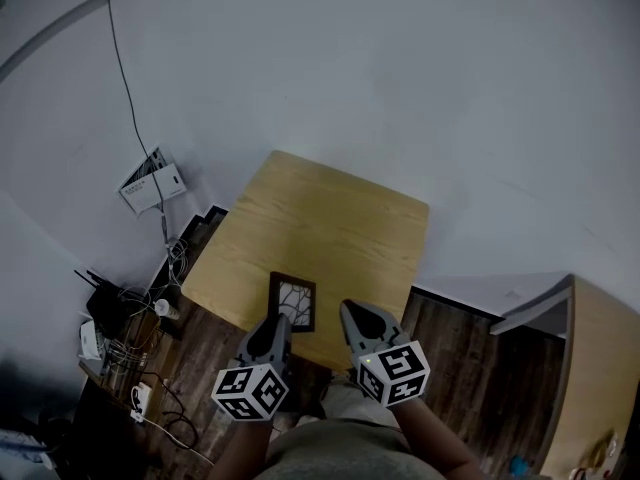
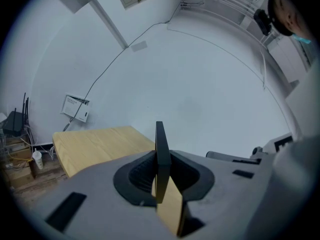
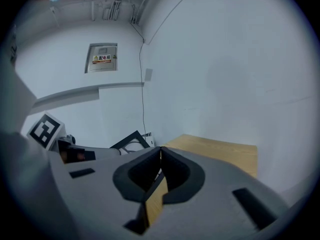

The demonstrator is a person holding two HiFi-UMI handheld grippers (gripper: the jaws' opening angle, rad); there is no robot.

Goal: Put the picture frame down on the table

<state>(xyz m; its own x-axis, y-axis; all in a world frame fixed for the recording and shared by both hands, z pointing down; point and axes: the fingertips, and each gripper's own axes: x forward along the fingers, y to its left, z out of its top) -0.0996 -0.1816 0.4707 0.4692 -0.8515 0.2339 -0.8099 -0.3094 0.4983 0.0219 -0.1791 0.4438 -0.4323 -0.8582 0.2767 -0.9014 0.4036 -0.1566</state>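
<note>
Left hand-held gripper (image 1: 281, 320), frame (image 1: 293, 301) (table edge (image 1: 226, 312))

You're standing in a bare, utilitarian room, more test lab than home: plain white walls (image 1: 400, 88), a dark plank floor (image 1: 470, 368) and one small wooden table (image 1: 320, 238). A loose cable (image 1: 122, 68) runs down to a router (image 1: 103, 298) and a tangle of wires (image 1: 165, 408), and a labelled electrical panel (image 3: 102, 58) hangs on the wall

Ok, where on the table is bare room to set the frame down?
The wooden table is bare from the picture frame, held by the left claw at its near edge, to the wall. Crowded only left of it: floor cables.
</note>
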